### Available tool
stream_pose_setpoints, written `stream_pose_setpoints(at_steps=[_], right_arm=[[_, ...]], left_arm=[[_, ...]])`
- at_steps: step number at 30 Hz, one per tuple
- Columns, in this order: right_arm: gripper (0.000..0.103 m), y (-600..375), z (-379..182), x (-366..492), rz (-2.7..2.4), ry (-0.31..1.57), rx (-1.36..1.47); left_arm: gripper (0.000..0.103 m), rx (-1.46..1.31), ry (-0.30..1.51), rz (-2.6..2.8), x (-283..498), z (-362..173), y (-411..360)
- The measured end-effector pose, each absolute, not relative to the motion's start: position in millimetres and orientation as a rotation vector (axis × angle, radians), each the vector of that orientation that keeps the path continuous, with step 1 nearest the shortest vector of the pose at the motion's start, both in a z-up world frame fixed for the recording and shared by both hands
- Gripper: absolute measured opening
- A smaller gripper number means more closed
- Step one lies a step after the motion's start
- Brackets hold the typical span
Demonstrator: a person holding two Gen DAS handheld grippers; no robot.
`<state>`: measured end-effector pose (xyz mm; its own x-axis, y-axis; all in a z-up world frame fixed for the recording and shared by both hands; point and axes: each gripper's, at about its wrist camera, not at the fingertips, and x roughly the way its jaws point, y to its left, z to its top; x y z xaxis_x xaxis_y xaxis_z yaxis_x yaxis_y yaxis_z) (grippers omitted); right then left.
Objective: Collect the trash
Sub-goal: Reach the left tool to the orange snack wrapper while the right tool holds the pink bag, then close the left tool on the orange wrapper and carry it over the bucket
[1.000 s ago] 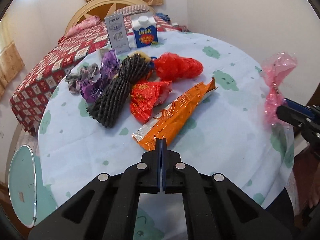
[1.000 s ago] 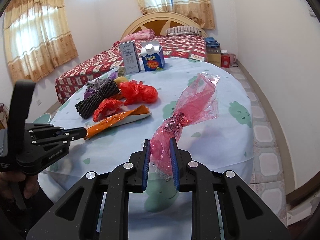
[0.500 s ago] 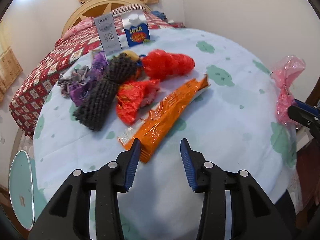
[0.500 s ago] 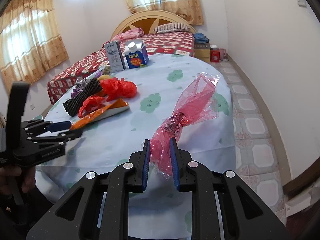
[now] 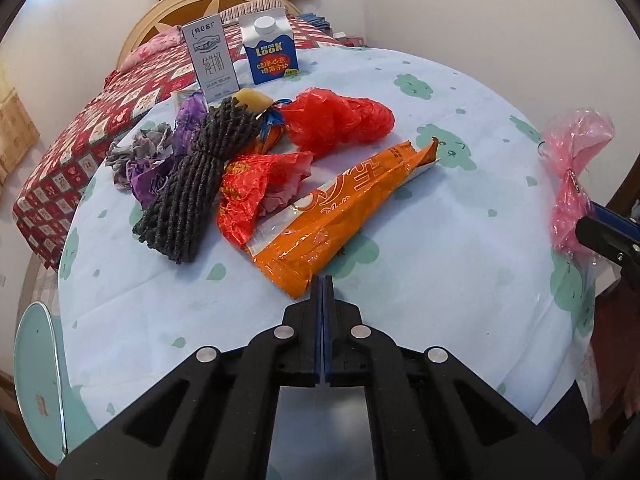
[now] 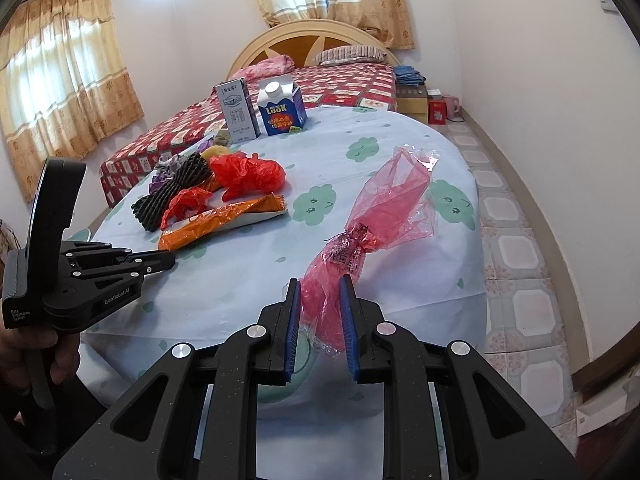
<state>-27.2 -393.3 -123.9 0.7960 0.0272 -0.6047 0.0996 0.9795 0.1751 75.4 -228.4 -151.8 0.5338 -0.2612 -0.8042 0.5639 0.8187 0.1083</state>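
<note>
**Getting the orange wrapper into the pink bag**

The orange wrapper (image 5: 344,216) lies flat on the table (image 5: 440,280), nearest piece of the trash pile, its torn end pointing away toward the far edge. Just behind it sit a crumpled red wrapper (image 5: 248,184), a black foam net (image 5: 192,184), a red plastic bag (image 5: 340,120) and some purple paper (image 5: 160,160); two cartons (image 5: 240,56) stand upright at the far side.

The left gripper (image 5: 322,280) has its jaws pressed together with nothing between them, tips right at the wrapper's near corner. To pick it up, the jaws would have to part first, then straddle the corner low to the cloth so that only the film is pinched, not the tablecloth.

The right gripper (image 6: 320,308) clamps the lower end of the pink bag (image 6: 376,216), which hangs off the table's right side. The bag's mouth looks twisted, so it probably needs opening before anything goes in.
</note>
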Motion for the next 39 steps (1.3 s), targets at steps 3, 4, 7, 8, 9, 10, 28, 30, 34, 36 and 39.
stream_pose_setpoints(at_steps=[3,4,7,8,9,10,28,30,34,36,39], right_arm=[[0.02,-393,-124,-28,-0.042,0.651,0.203],[0.02,-394,-124,-27,-0.045,0.652,0.206],[0.02,-395,-125,-30,-0.056,0.649,0.205],[0.02,-397,-124,-30,-0.062,0.648,0.207],[0.02,-399,-124,-31,-0.067,0.647,0.212],[0.02,-401,-124,-31,-0.071,0.644,0.215],[0.02,-426,-129,-42,-0.125,0.646,0.236],[0.02,-427,-131,-42,-0.124,0.647,0.239],[0.02,-421,-131,-39,-0.104,0.647,0.236],[0.02,-418,-132,-39,-0.098,0.646,0.234],[0.02,-414,-130,-39,-0.088,0.644,0.228]], left_arm=[[0.0,0.38,0.876,-0.504,75,-150,-227],[0.0,0.379,0.874,-0.501,75,-149,-226],[0.0,0.375,0.87,-0.496,74,-146,-222],[0.0,0.373,0.867,-0.496,74,-145,-221],[0.0,0.371,0.866,-0.498,74,-143,-220],[0.0,0.368,0.863,-0.498,73,-141,-219],[0.04,0.432,0.834,-0.534,79,-146,-232],[0.048,0.443,0.838,-0.519,84,-149,-236],[0.025,0.468,0.84,-0.52,92,-152,-242],[0.014,0.453,0.859,-0.531,95,-148,-240],[0.006,0.445,0.844,-0.538,91,-137,-234]])
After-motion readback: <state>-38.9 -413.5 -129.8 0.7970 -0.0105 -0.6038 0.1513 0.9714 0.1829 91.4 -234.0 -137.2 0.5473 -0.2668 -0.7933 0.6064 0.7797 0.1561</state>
